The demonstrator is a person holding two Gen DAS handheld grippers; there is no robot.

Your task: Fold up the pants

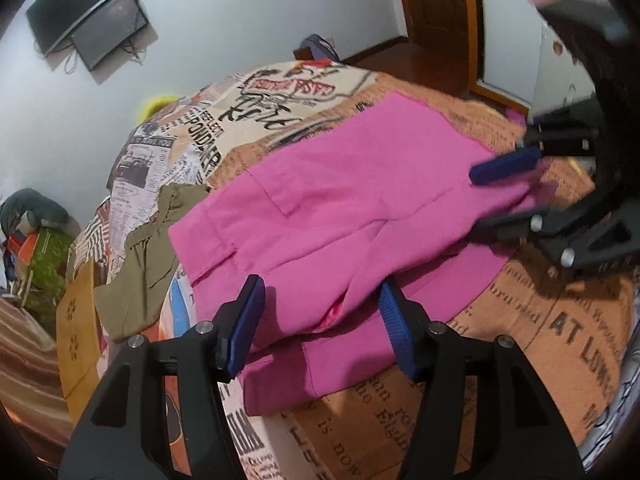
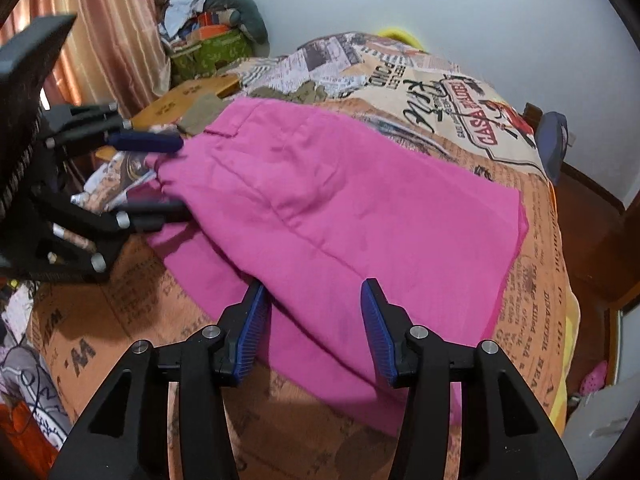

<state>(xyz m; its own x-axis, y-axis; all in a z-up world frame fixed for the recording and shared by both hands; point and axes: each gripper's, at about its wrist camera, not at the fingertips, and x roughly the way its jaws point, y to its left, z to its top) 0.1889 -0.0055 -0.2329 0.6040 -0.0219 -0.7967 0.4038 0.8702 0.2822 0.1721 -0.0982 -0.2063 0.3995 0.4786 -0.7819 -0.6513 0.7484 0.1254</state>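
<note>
Pink pants [image 1: 340,200] lie folded on the bed, one layer over another; they also show in the right wrist view [image 2: 340,200]. My left gripper [image 1: 320,320] is open, its blue pads on either side of the near pink edge. It also shows at the left of the right wrist view [image 2: 172,176], open over the pants' waist corner. My right gripper [image 2: 312,328] is open just over the near pink edge. It also shows at the right of the left wrist view [image 1: 492,196], open around a pink fold.
The bed has a newspaper-print cover [image 1: 540,320]. An olive garment [image 1: 148,264] lies by the pants' waist end. A wooden board [image 2: 188,96], curtain [image 2: 108,32] and clutter [image 2: 212,36] stand beyond the bed. A wooden door [image 1: 436,0] is at the far side.
</note>
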